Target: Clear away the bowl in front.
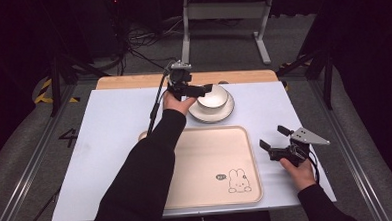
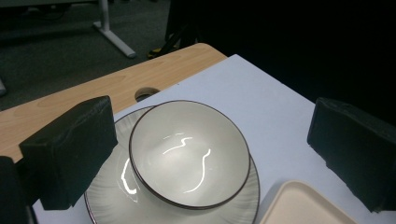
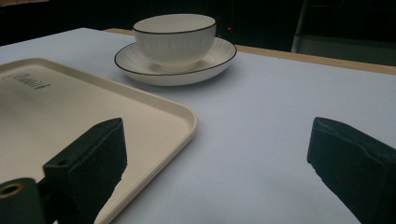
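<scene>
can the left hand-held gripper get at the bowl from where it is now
Probably yes. The left hand-held gripper hovers open at the bowl, which sits on the plate, with nothing between the jaws and its rim.

A large dark number "4" (image 1: 67, 137) stands on the grey floor left of the tabletop. The cream rectangular plastic tray (image 1: 207, 190) carries a rabbit drawing (image 1: 238, 181) and a small script word (image 3: 29, 80), too small to read.
</scene>
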Demonstrator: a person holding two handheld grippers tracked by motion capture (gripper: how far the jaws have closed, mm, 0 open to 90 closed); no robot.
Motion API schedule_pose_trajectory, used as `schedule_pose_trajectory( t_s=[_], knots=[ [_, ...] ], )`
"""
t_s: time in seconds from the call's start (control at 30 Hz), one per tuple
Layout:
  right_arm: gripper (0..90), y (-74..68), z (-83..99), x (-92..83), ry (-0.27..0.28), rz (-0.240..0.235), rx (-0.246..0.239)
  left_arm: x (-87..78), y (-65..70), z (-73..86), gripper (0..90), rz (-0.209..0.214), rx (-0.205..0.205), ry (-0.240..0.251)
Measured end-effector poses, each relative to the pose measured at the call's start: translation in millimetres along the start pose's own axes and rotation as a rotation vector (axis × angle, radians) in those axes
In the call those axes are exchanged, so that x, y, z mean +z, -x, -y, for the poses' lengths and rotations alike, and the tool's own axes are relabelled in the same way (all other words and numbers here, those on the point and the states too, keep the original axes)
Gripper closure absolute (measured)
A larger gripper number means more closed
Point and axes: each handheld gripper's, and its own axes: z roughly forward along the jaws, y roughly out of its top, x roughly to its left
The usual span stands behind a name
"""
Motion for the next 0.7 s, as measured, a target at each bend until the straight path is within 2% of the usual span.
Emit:
schedule_pose_trajectory(
  t_s=[0.1,0.33,0.4,0.57,0.6,0.7],
  knots=[
    [5.2,0.2,0.0,-0.2,0.000,0.000,0.003,5.2,-1.7,-1.8,2.4,-0.020,-0.002,-0.009],
    [5.1,0.3,0.1,-0.3,0.002,-0.002,0.002,9.1,-5.0,-5.2,2.3,-0.038,-0.006,0.003],
    [5.1,0.2,0.1,-0.3,0.002,-0.002,0.002,12.6,-6.8,-4.8,2.4,-0.046,-0.018,-0.005],
    [5.1,0.3,0.1,-0.4,0.004,-0.002,0.004,19.1,-9.9,-0.8,8.9,-0.035,-0.037,-0.019],
    [5.1,0.4,0.1,-0.4,0.004,-0.002,0.004,23.0,-10.8,1.4,11.0,-0.022,-0.056,-0.033],
    [5.1,0.4,0.2,-0.5,0.004,-0.002,0.004,28.8,-11.8,4.4,14.6,-0.016,-0.075,-0.055]
  ],
)
